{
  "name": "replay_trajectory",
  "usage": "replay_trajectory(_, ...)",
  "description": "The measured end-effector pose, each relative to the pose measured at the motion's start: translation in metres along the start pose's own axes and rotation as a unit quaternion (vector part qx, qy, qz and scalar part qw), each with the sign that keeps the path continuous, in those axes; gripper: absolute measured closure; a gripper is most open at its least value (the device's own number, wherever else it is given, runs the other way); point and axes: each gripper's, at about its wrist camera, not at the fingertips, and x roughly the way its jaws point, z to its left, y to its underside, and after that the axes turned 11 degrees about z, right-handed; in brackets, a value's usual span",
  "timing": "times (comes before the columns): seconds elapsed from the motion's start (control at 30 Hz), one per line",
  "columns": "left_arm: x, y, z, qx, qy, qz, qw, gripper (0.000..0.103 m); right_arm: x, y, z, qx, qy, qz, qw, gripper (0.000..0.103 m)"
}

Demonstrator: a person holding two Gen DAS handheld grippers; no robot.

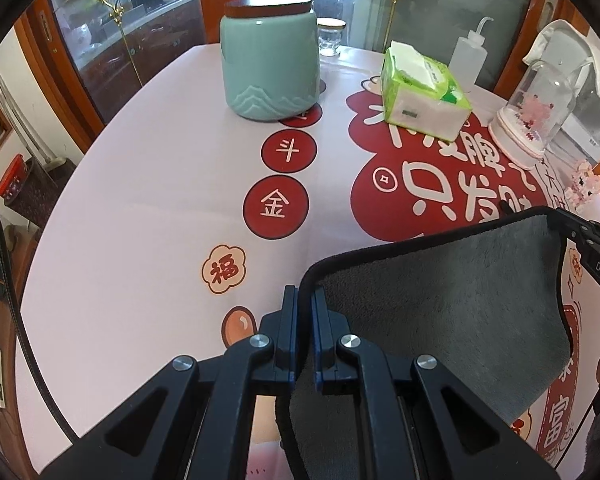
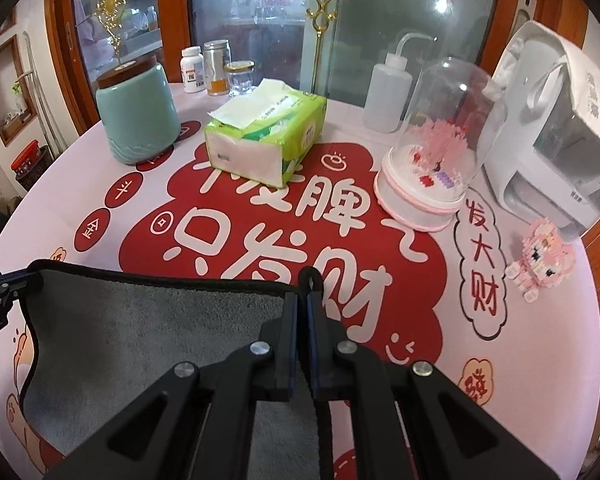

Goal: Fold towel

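A grey plush towel [image 1: 444, 300] with a black hem is held up above the table, stretched between both grippers. My left gripper [image 1: 305, 294] is shut on the towel's left corner. My right gripper [image 2: 303, 298] is shut on the towel's [image 2: 156, 320] right corner, where a small hem loop sticks out past the tips. The right gripper shows at the right edge of the left wrist view [image 1: 556, 213], and the left gripper at the left edge of the right wrist view [image 2: 34, 280]. The towel's lower part hangs down under the grippers, out of sight.
On the pink and red printed tablecloth [image 2: 260, 216] stand a teal jar [image 1: 270, 60], a green tissue pack [image 2: 264, 136], a squeeze bottle [image 2: 388, 92], a glass dome ornament [image 2: 432, 152], a white appliance [image 2: 556, 128], a pink block figure [image 2: 540, 256] and small jars [image 2: 216, 68].
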Motion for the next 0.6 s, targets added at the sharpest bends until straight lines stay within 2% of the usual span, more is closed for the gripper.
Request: replay_trajectory(0.6,0.03,-0.008,0.002,-0.015,0.004,0.021,0.9997,0.099,0.037,-0.003,0.003,0.001,-0.001,0.033,0.999,0.098)
